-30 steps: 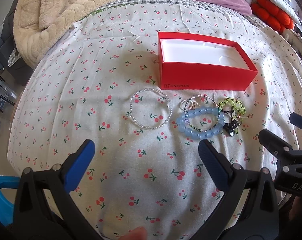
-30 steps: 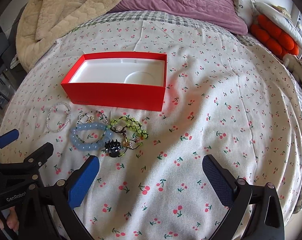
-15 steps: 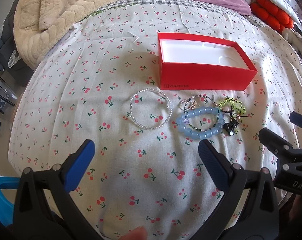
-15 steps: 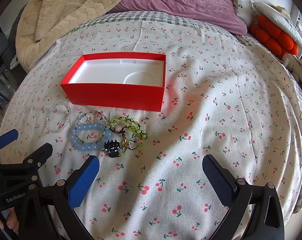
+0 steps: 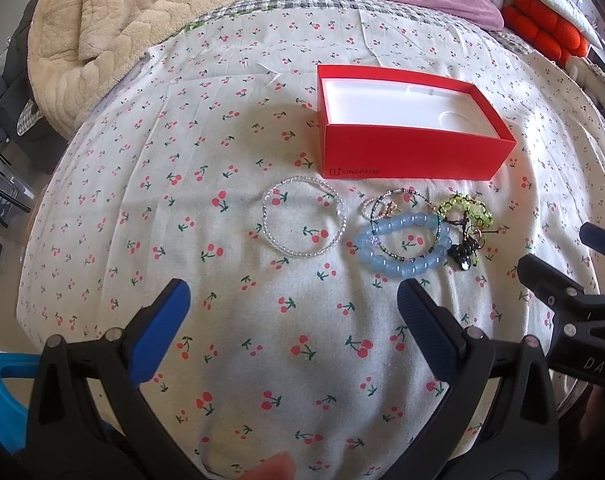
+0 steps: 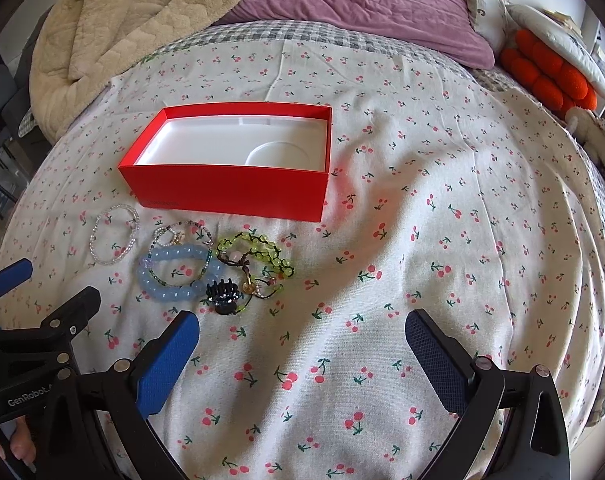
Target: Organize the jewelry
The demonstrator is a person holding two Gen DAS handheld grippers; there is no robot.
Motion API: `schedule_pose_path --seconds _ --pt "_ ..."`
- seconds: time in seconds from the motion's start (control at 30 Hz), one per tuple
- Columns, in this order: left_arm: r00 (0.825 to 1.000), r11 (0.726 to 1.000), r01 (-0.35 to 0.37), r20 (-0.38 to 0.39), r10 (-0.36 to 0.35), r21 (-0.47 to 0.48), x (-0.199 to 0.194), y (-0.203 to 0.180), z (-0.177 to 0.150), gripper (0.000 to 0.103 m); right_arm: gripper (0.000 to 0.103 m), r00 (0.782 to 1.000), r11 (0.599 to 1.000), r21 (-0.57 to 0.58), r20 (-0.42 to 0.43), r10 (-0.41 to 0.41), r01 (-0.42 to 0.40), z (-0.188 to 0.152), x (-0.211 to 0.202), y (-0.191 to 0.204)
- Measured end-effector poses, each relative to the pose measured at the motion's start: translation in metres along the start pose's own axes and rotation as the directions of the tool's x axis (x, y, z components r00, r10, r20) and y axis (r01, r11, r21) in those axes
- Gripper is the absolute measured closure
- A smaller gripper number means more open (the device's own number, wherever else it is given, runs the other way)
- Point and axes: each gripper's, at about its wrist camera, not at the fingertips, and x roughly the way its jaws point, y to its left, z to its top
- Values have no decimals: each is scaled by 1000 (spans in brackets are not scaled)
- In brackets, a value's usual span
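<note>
Nearest the cameras, the left gripper (image 5: 292,300) hovers over the cherry-print bedsheet (image 5: 142,208) with its blue-padded fingers spread wide and nothing between them. The right gripper (image 6: 302,334) hangs beside it over the same sheet, fingers equally wide apart and empty.

Just beyond the fingertips lies the jewelry, all on the near side of the red box (image 5: 406,156). A black claw hair clip (image 6: 222,296) is closest. It touches a tangle of yellow-green beaded bracelets (image 6: 258,252) on dark cord. Against that tangle rests a chunky light-blue bead bracelet (image 5: 402,246), with a thin dark beaded bracelet (image 5: 408,196) lying across it and a small pale beaded loop (image 5: 372,208) at its far edge. A clear crystal bead bracelet (image 5: 304,216) lies alone, apart from the cluster, off the box's near left corner.

The red box stands open, its white moulded insert (image 6: 230,146) bare.

Behind the box, a beige quilted blanket (image 6: 114,28) and a purple duvet (image 6: 362,4) are heaped, with an orange cushion (image 6: 550,76) to the far right.
</note>
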Motion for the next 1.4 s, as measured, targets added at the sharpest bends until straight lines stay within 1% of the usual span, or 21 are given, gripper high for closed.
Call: schedule_pose_path --seconds 0.63,0.77,0.83,0.93,1.1,1.2,1.33,1.4 --pt "1000 1000 -5 3 5 0 1 4 0 0 0 1000 1000 -7 3 -5 5 0 1 -3" --pt "998 999 -41 41 40 19 2 9 1 0 0 999 1000 -15 28 -17 17 3 0 -7" --pt "998 998 -45 43 44 33 3 10 3 0 0 999 999 -24 45 -20 22 4 -1 -9" --pt "1000 1000 -2 15 1 26 8 16 7 0 0 999 999 -43 53 -14 16 8 0 -10" --pt "994 994 105 -23 -105 -14 13 30 14 0 0 999 999 -15 5 49 -49 16 13 -17" --pt "990 990 139 -15 -140 -27 15 35 18 0 0 996 996 -7 -26 87 -87 21 21 -19" --pt "983 982 180 -10 -181 -57 24 42 25 1 0 986 988 17 -50 157 -156 28 30 -24" --pt "977 974 211 -12 -212 -80 31 46 29 7 0 980 982 29 -63 188 -186 32 35 -27"
